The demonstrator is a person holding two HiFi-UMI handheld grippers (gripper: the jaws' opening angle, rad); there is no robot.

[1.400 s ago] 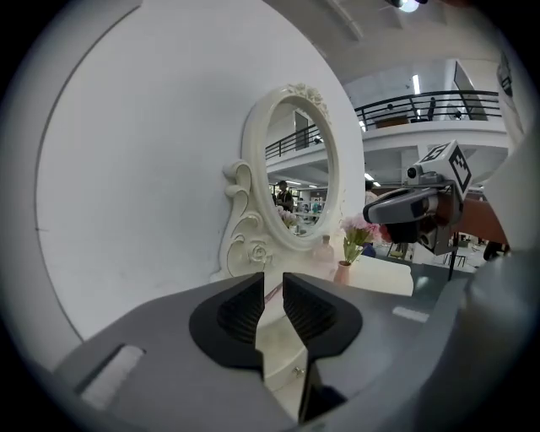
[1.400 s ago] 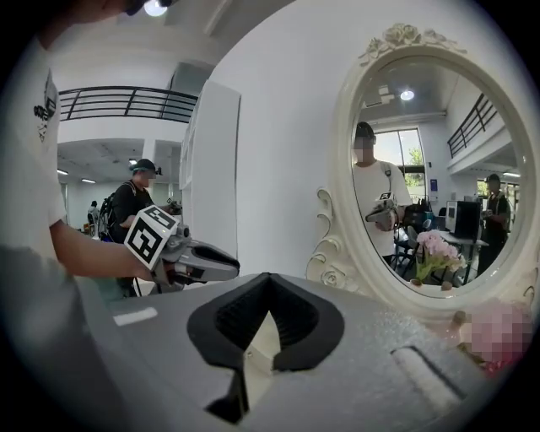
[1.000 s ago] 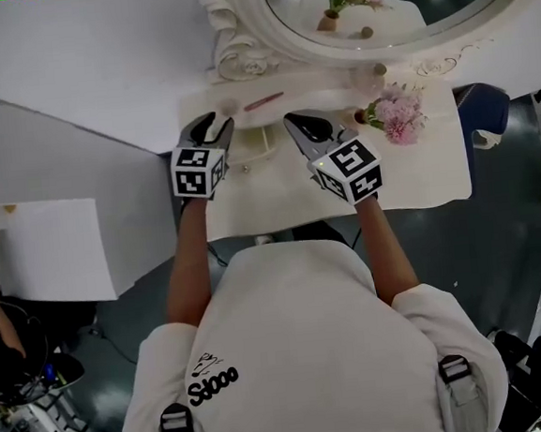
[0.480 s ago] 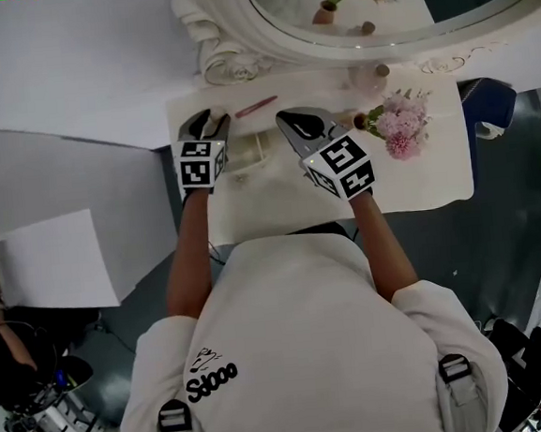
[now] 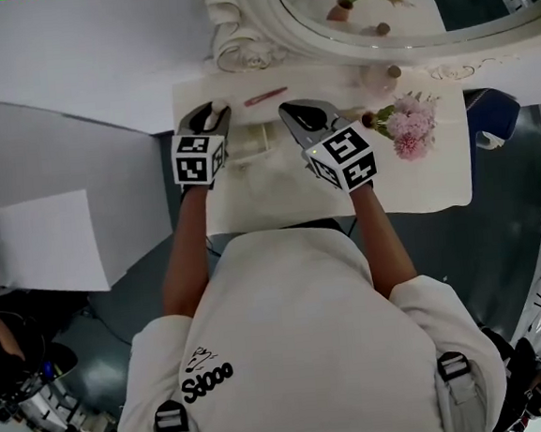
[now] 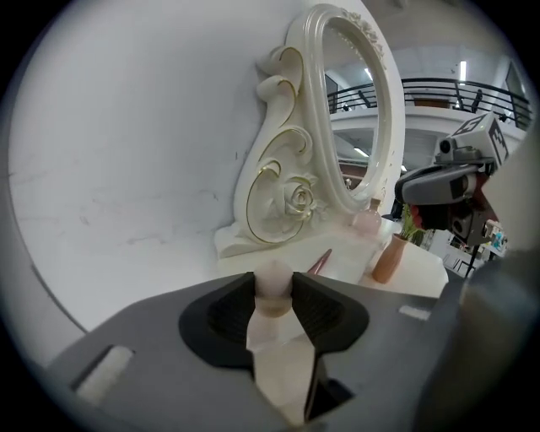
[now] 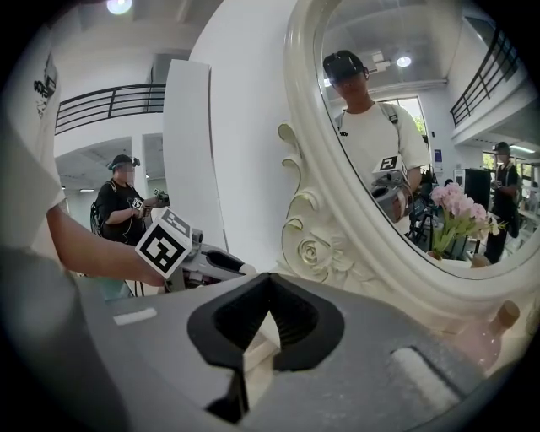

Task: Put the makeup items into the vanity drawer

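Observation:
In the left gripper view, a small pale pink round-topped makeup item (image 6: 272,283) sits between the pads of my left gripper (image 6: 272,295). The jaws are closing and touch it on both sides. In the head view the left gripper (image 5: 208,119) hovers over the back left of the white vanity top (image 5: 278,196). My right gripper (image 5: 299,116) is beside it, shut with nothing in it (image 7: 268,314). A pink pencil (image 5: 265,97) lies near the mirror base between them. What looks like a small open drawer (image 5: 250,146) shows between the grippers, partly hidden.
An ornate oval mirror (image 5: 393,7) stands at the back. A pale pink bottle (image 5: 378,79) and a small vase of pink flowers (image 5: 411,118) are on the right of the top. A white wall panel (image 5: 54,107) is on the left.
Both grippers stay at nearly the same spot over the back of the vanity; only the head view has drifted slightly.

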